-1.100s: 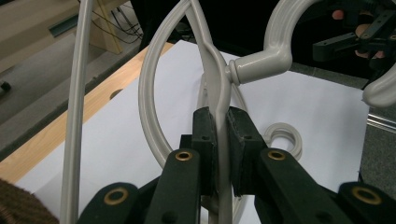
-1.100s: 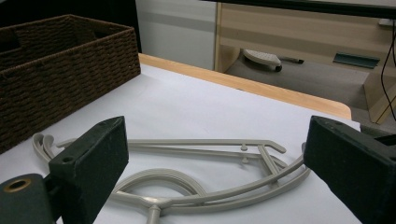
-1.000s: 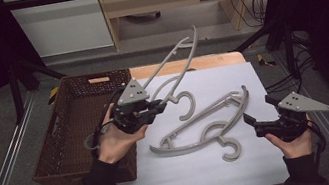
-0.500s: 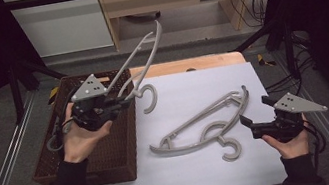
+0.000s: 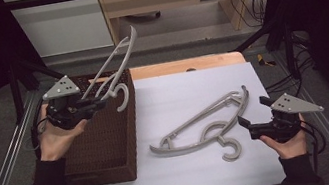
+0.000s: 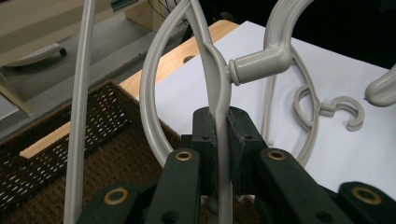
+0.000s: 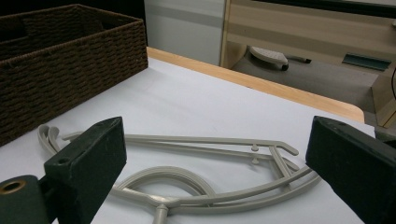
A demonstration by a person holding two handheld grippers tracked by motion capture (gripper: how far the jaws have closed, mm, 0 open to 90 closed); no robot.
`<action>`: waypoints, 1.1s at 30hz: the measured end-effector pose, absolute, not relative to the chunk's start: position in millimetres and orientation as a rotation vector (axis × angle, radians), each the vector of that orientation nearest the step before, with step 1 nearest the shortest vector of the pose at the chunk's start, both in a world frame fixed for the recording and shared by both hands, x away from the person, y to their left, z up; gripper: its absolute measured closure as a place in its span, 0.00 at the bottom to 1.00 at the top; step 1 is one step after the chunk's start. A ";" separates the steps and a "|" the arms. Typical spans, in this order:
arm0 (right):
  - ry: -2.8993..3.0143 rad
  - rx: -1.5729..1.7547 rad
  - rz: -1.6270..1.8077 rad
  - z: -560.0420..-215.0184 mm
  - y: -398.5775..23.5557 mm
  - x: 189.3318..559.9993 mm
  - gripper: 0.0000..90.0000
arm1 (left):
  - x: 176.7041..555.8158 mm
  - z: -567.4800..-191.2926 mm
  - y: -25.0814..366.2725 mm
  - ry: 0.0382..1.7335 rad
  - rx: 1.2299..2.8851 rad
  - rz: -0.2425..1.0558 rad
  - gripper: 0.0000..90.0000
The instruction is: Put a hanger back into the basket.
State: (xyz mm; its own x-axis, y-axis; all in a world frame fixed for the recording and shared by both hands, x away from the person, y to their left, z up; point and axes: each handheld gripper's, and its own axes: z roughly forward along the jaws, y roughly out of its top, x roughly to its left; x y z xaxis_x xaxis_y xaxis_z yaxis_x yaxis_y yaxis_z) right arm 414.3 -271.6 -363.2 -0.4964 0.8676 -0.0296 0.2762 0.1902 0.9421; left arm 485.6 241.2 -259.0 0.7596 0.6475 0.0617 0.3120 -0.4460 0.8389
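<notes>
We see the left gripper (image 5: 98, 102) pinching a grey hanger (image 5: 115, 67) by its thin frame; in the left gripper view both pads (image 6: 205, 140) press flat on the hanger (image 6: 219, 100) just below the neck where the hook joins. From the jaws the hanger's long axis rises up and away from the hand, its far end pointing toward the back of the table, while its hook (image 5: 122, 95) curls open just beyond the fingertips. In the high view we place this held hanger above the brown wicker basket (image 5: 111, 147), clear of its floor; the left gripper view adds what the high view cannot resolve, namely the pad contact itself, and the basket's weave (image 6: 60, 154) below the jaws. The right gripper (image 5: 253, 120) has its jaws spread wide with nothing between them. Ahead of it, just beyond its fingertips, the second grey hanger (image 5: 203, 126) lies flat on the white table (image 5: 177, 90), its long axis running crosswise to the jaws. The right gripper view shows this lying hanger (image 7: 196, 186) framed between the two separated pads and the basket wall (image 7: 70, 60) farther off to one side.
</notes>
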 end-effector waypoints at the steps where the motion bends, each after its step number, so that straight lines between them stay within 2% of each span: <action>1: 1.888 1.068 1.307 -363.3 -271.5 414.5 0.06 | 486.9 -261.4 243.7 0.726 2.060 0.472 0.91; 15: 1.901 1.070 1.290 -364.8 -269.9 415.8 0.06 | 505.7 -296.9 276.2 0.835 2.069 0.421 0.91; 33: 1.911 1.069 1.280 -366.4 -268.8 417.1 0.06 | 508.9 -336.1 280.2 0.927 2.129 0.340 0.91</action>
